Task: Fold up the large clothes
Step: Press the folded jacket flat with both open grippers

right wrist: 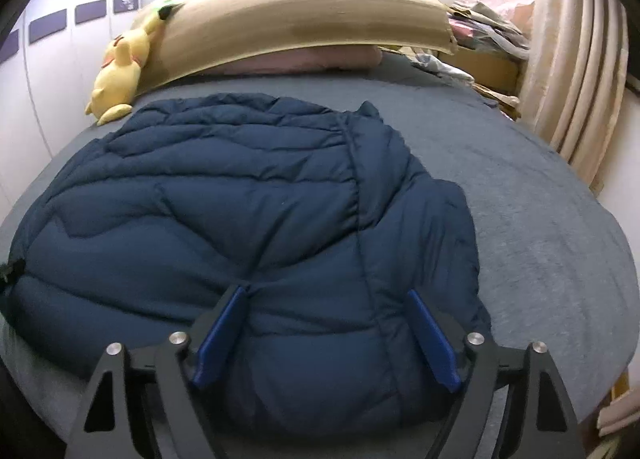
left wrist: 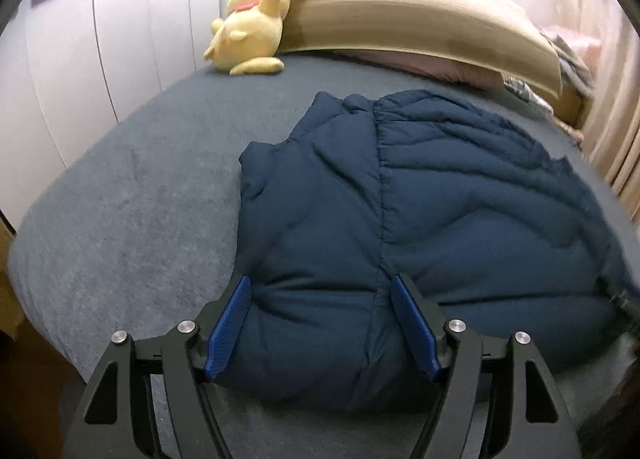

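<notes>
Grey bedding [left wrist: 120,199] carries everything, and nearest you, at the bed's front edge, both the left gripper [left wrist: 320,323] and right gripper [right wrist: 326,333] stand with jaws spread, the puffy navy jacket [right wrist: 240,199] bulging between the pads but not pinched. It lies folded across the middle of the bed. Unheld, that springy padding could puff open; farther back, the yellow plush toy [left wrist: 248,23] by the wooden headboard [right wrist: 300,15] sits close to the jacket's far edge, so a push that way could snag it.

The pink pillow [right wrist: 320,57] lies mostly hidden beneath the blurred headboard [right wrist: 304,15], and the clutter [right wrist: 488,25] at the frame's upper right is too jumbled to identify.
</notes>
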